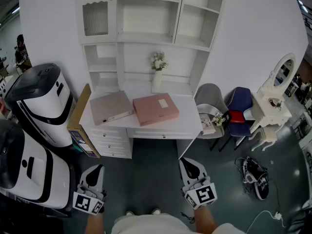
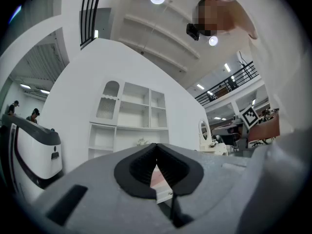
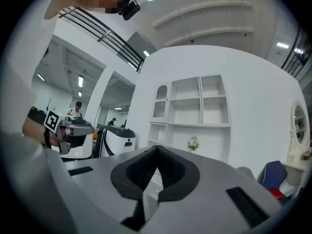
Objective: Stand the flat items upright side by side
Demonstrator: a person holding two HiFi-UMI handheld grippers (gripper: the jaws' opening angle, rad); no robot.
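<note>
Facing a white desk [image 1: 190,123], the left gripper [image 1: 96,170] and the right gripper [image 1: 188,166] are held low over open grey floor [image 1: 156,165], each with its jaws together at the tips and nothing between them. Ahead of both grippers, on the desk top, lie the two flat items: a taupe binder [image 1: 111,107] ahead of the left gripper, and a pink file box [image 1: 155,108] ahead and left of the right gripper. Both lie flat, just beside each other; whether they touch cannot be told. Beyond them a vase of flowers [image 1: 157,72] stands against the shelf unit [image 1: 146,13]. Room is tighter at the sides. White machines [image 1: 41,104] and a leaning cardboard sheet [image 1: 80,121] stand left of the left gripper, and a grey chair [image 1: 213,96] and a blue chair [image 1: 240,104] stand ahead and right of the right gripper. In both gripper views the gripper's own body hides the desk top; only a pink sliver shows in the gap below the left gripper's touching tips. The machines are cut off at the picture's left edge. A white label [image 1: 163,103] on the file box and the strip on the binder's spine are too small to read. Each gripper's cube bears square black-and-white markers [image 1: 204,195].
</note>
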